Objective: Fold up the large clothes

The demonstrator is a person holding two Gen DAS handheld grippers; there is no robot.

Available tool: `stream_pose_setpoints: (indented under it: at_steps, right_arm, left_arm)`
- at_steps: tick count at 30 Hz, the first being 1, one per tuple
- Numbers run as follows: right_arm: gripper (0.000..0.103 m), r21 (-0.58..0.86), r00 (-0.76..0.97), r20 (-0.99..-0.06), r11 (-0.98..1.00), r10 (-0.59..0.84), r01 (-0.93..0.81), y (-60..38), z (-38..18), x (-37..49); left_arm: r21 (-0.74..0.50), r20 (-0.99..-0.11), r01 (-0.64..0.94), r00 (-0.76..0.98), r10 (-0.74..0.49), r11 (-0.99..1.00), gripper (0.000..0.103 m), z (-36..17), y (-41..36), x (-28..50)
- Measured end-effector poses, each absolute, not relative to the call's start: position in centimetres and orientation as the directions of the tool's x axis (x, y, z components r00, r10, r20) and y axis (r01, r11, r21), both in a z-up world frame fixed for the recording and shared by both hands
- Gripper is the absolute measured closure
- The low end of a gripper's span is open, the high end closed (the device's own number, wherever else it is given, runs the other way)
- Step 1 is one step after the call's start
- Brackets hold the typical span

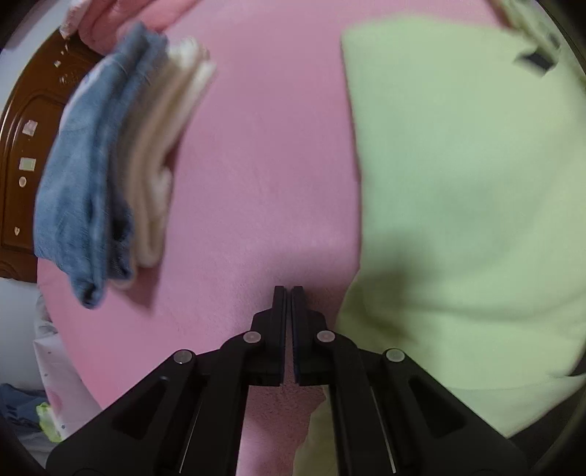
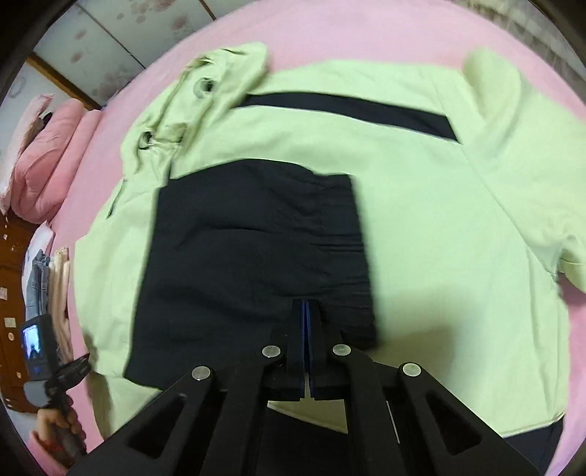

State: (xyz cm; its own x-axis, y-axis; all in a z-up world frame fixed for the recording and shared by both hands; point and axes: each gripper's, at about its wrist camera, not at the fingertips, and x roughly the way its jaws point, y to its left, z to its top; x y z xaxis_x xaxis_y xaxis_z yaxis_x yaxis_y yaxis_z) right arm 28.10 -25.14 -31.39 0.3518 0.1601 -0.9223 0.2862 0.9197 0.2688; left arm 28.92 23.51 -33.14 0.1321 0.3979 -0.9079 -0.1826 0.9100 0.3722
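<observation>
Pale green hooded jacket (image 2: 421,205) with navy panel and chest stripe lay spread on pink bedsheet (image 2: 329,33). No readable writing. Only left wrist view clearly showed folded blue and cream stack (image 1: 117,161). Left gripper (image 1: 288,291) closed, empty, over sheet; right gripper (image 2: 306,304) closed over navy panel.

free: pink sheet (image 1: 256,146) mid | blocked: folded stack (image 1: 110,164) L, hoodie (image 1: 457,183) R

both grippers point steeply down at the pink bed sheet (image 1: 256,164). the left gripper (image 1: 288,293) has its jaws pressed together over bare sheet, nothing between. the right gripper (image 2: 307,305) is likewise closed and empty.
</observation>
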Motion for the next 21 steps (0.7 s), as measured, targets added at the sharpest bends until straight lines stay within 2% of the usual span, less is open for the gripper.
stream_pose_setpoints:
  at_steps: [2, 4, 6, 8, 12, 15, 17, 19, 21]
  right_arm:
    - [0.102, 0.399, 0.381, -0.877, 0.885, 0.292, 0.24, -22.1, -31.4, 28.5]
    - [0.102, 0.534, 0.348, -0.821, 0.824, 0.452, 0.191, -18.6, -32.3, 29.5]
    - [0.102, 0.61, 0.286, -0.78, 0.779, 0.557, 0.146, -15.2, -33.4, 30.9]
    - [0.102, 0.647, 0.232, -0.753, 0.756, 0.615, 0.097, -12.5, -34.1, 32.2]
    - [0.102, 0.594, 0.193, -0.795, 0.802, 0.575, 0.061, -11.8, -35.9, 34.8]
    - [0.102, 0.61, 0.206, -0.783, 0.79, 0.587, 0.067, -15.7, -36.4, 36.6]
    - [0.103, 0.596, 0.278, -0.785, 0.797, 0.553, 0.098, -20.3, -35.6, 36.9]
    - [0.103, 0.518, 0.334, -0.833, 0.834, 0.441, 0.192, -25.2, -34.9, 36.5]
    - [0.103, 0.406, 0.379, -0.885, 0.848, 0.272, 0.34, -31.3, -34.0, 34.9]
  left_arm:
    - [0.29, -0.921, -0.158, 0.221, 0.32, 0.944, 0.101, -30.4, 22.3, 28.9]
    - [0.098, -0.956, -0.115, 0.265, 0.126, 0.988, 0.101, -28.7, 20.4, 29.8]
    - [-0.075, -0.975, -0.109, 0.215, -0.05, 0.991, 0.101, -29.6, 18.0, 31.3]
    - [-0.141, -0.98, -0.166, 0.164, -0.113, 0.976, 0.101, -31.3, 17.2, 33.2]
    - [-0.062, -0.989, -0.18, 0.147, -0.035, 0.982, 0.101, -34.4, 17.2, 35.3]
    - [-0.087, -0.977, -0.221, 0.21, -0.04, 0.971, 0.102, -33.9, 19.4, 36.1]
    - [-0.152, -0.971, -0.258, 0.22, -0.095, 0.954, 0.102, -34.0, 21.1, 36.1]
    - [-0.232, -0.96, -0.308, 0.227, -0.165, 0.923, 0.102, -34.1, 22.9, 36.0]
    - [-0.219, -0.959, -0.324, 0.245, -0.141, 0.92, 0.102, -33.6, 23.9, 35.9]
